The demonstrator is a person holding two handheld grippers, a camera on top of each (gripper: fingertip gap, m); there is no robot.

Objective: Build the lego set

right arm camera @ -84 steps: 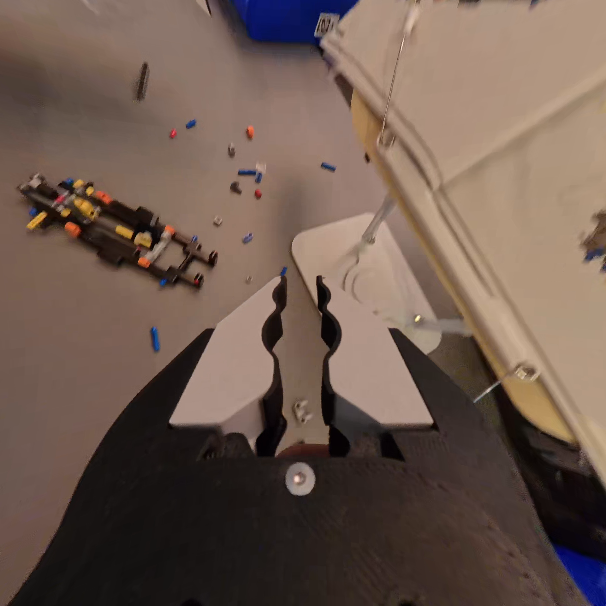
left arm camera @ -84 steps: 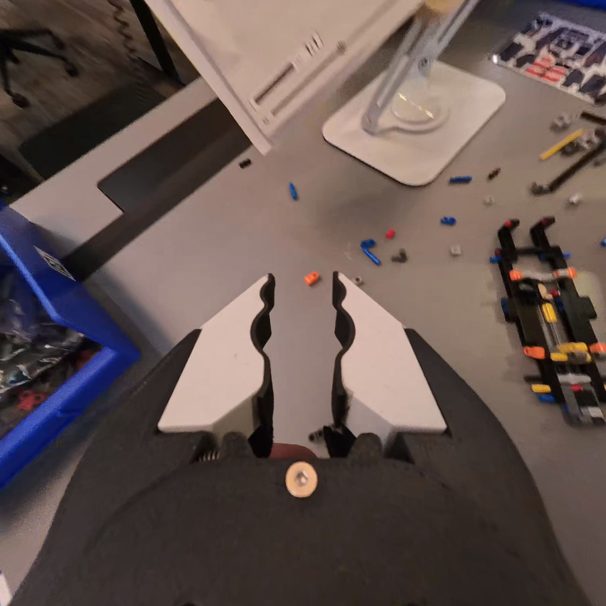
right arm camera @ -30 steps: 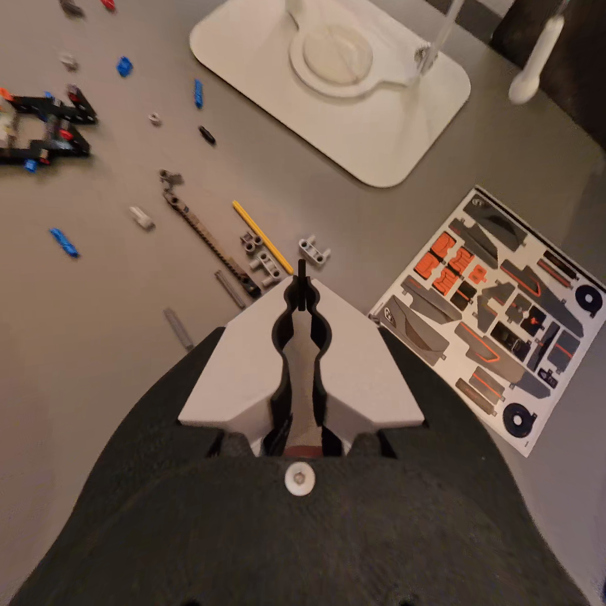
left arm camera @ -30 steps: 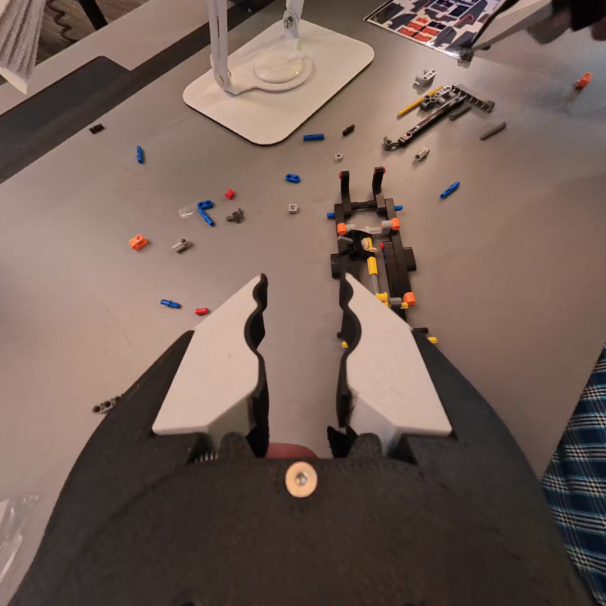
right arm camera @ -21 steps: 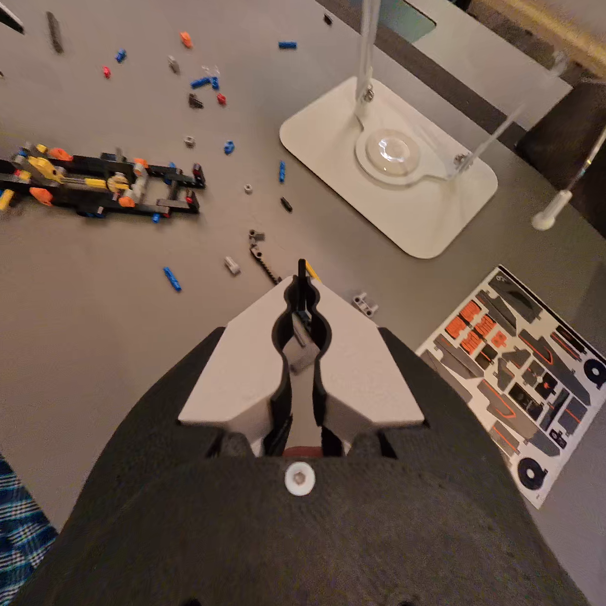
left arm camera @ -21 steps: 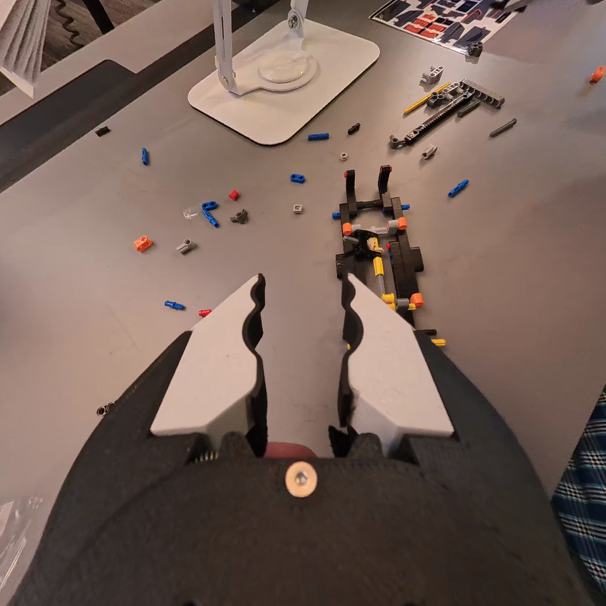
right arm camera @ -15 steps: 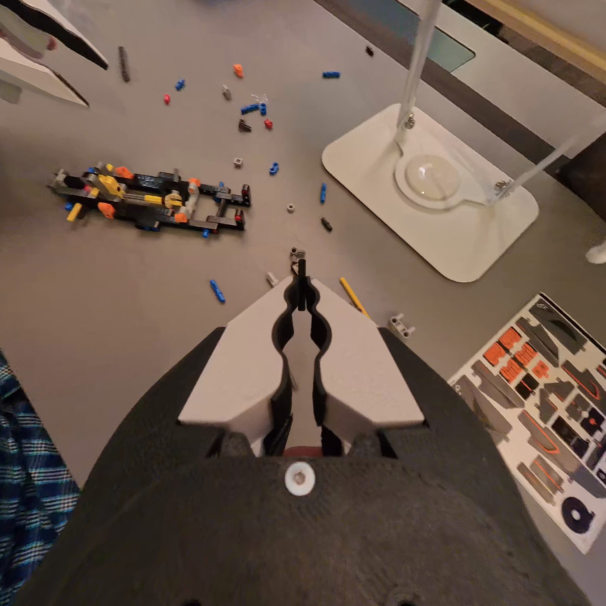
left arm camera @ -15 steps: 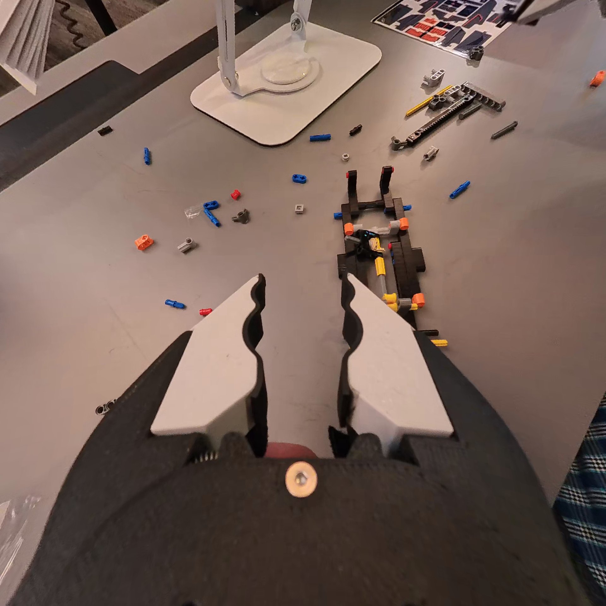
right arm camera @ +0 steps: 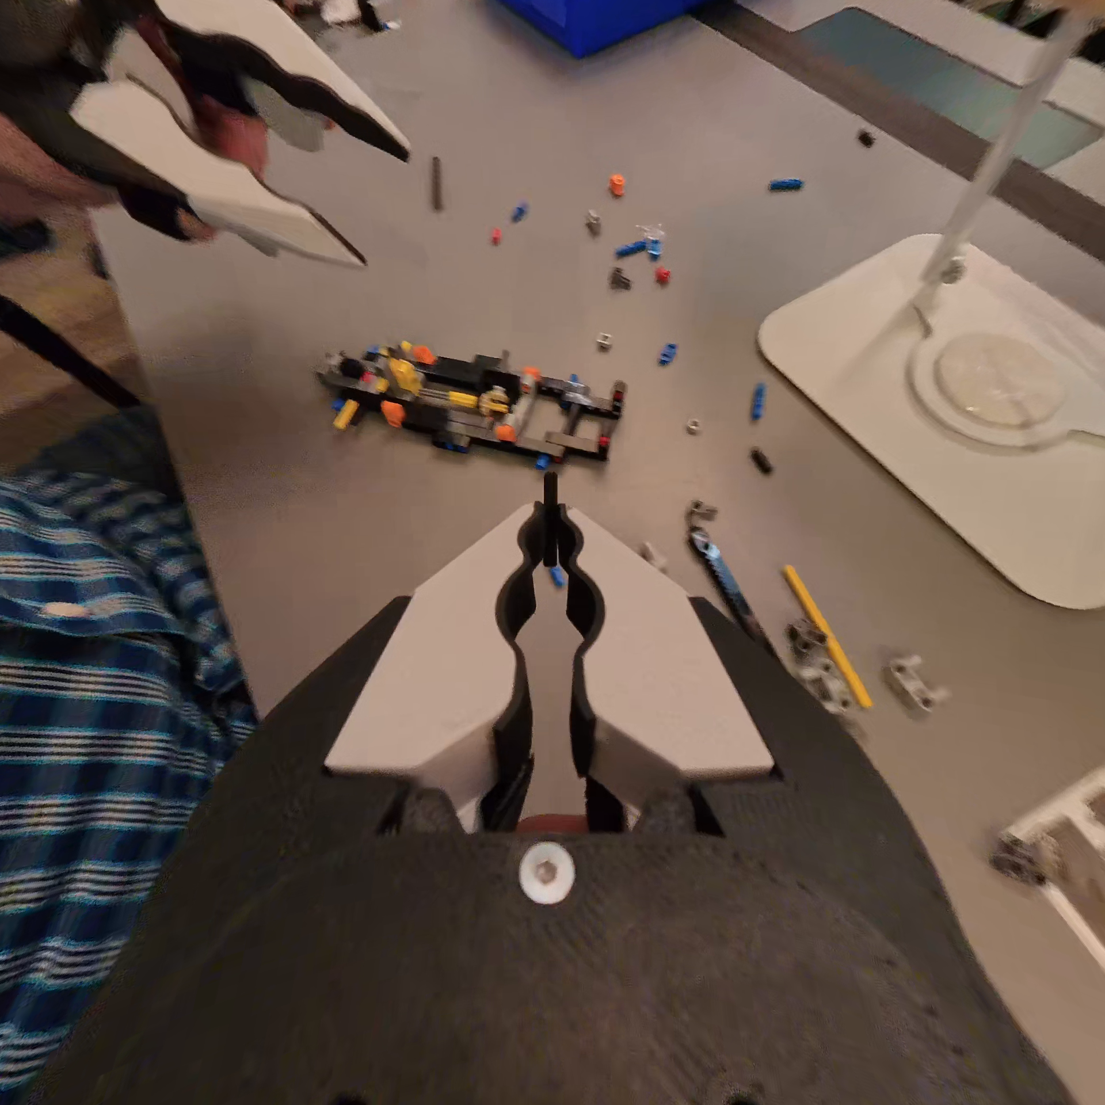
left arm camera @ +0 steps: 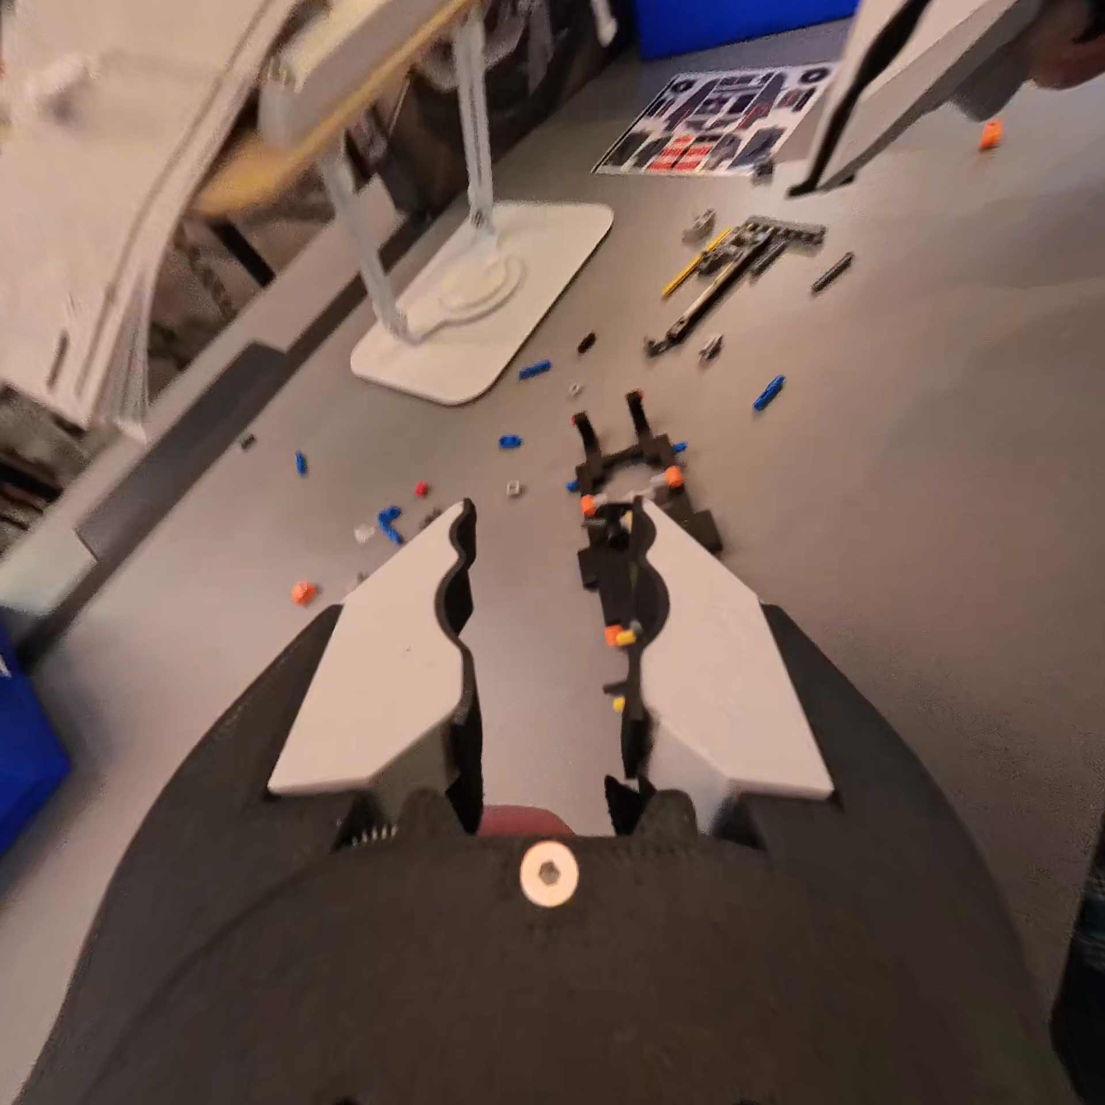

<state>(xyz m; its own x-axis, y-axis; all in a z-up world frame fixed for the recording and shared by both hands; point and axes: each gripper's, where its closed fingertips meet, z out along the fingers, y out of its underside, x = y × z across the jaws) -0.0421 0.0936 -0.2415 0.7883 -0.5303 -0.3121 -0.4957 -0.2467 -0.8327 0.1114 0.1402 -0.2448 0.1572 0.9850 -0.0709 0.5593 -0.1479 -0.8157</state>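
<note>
Right gripper (right arm camera: 549, 514): pinched together on a short thin black lego axle (right arm camera: 549, 508), whose tip sticks out past the grey fingertips
Left gripper (left arm camera: 553, 514): spread wide, gripping nothing, hanging above the grey tabletop (left arm camera: 897, 538)
Lego chassis: the long black lego frame with yellow and orange pieces (right arm camera: 478, 406) lies flat on the tabletop, just ahead of the held axle and apart from it; in the left wrist view it (left arm camera: 622, 526) runs under the left gripper's right finger
Loose parts: small blue, red, orange and grey lego pieces (right arm camera: 640, 245) scattered beyond the frame; a yellow rod (right arm camera: 828, 637) and dark toothed bar (right arm camera: 720, 580) lie right of the right gripper
Hidden or unclear: the frame's near end is covered by the finger in the left wrist view; the white stand base (left arm camera: 484, 305) and sticker sheet (left arm camera: 711, 131) are motion-blurred
</note>
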